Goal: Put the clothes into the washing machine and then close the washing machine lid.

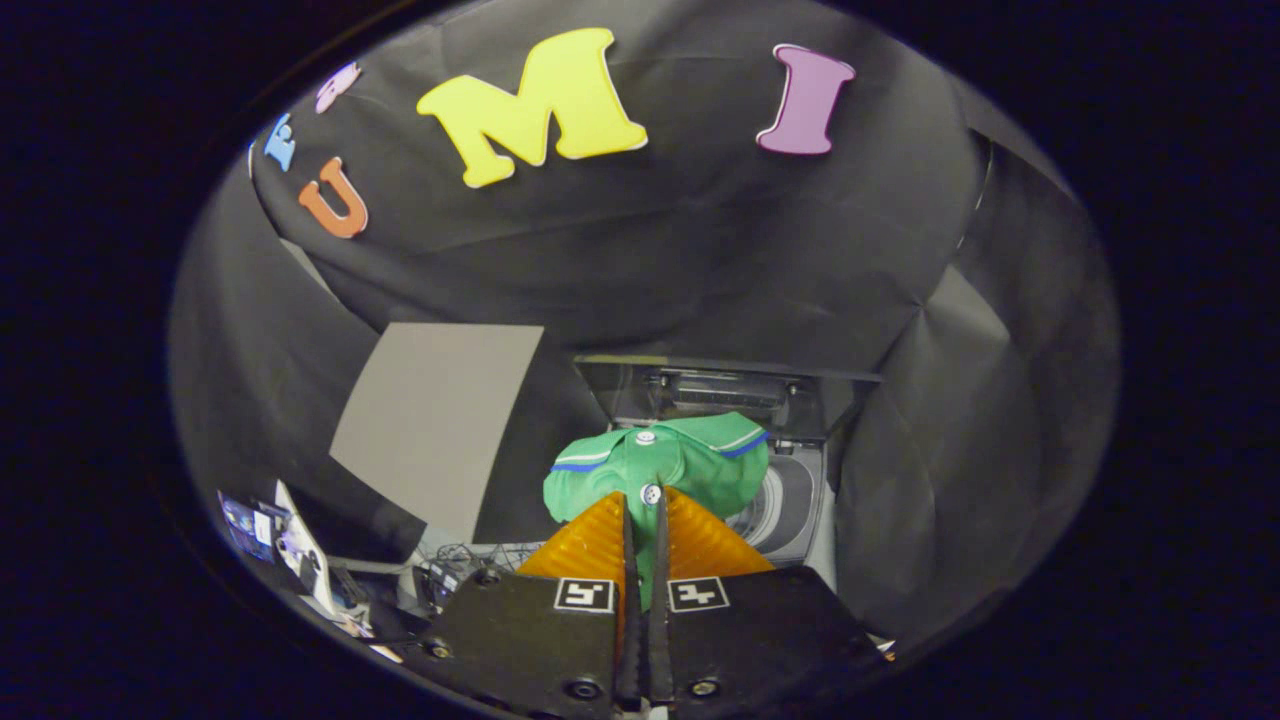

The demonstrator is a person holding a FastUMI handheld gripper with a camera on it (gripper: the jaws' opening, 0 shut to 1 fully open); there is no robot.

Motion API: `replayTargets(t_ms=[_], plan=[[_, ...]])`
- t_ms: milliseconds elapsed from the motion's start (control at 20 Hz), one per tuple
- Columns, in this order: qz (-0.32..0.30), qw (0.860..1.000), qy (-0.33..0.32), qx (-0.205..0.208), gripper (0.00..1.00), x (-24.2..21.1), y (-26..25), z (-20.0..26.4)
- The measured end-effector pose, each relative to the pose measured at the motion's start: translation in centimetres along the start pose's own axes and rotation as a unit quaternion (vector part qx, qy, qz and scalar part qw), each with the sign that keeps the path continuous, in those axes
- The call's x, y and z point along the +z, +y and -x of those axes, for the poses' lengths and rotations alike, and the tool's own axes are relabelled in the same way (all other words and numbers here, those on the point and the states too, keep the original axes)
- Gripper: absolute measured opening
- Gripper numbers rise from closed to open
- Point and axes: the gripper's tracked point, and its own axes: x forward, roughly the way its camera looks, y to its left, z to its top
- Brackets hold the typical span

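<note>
Gripper point(643, 515) clenched on a bunched green shirt point(660, 465), both fingers pinching its fabric. The shirt hangs before the washing machine point(790, 510), collar uppermost, its long axis not discernible; lid point(725, 395) raised behind.

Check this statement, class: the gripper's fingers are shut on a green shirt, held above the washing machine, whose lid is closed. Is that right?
One thing is wrong: the lid stands open, raised behind the drum. The rest holds: in the gripper view the gripper is shut on the green shirt, above the washing machine.
</note>
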Motion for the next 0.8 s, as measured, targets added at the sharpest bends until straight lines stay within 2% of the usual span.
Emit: replayTargets(t_ms=[200, 550, 650, 800], plan=[[0.027, 0.999, 0.020, -0.023, 0.07, -2.1, -2.4, -6.1], [0.052, 0.996, 0.071, -0.035, 0.07, -7.0, -4.7, -16.9], [0.074, 0.993, 0.069, -0.056, 0.07, -8.8, -5.8, -20.5], [0.064, 0.993, 0.080, -0.061, 0.07, -11.1, -6.7, -24.8]])
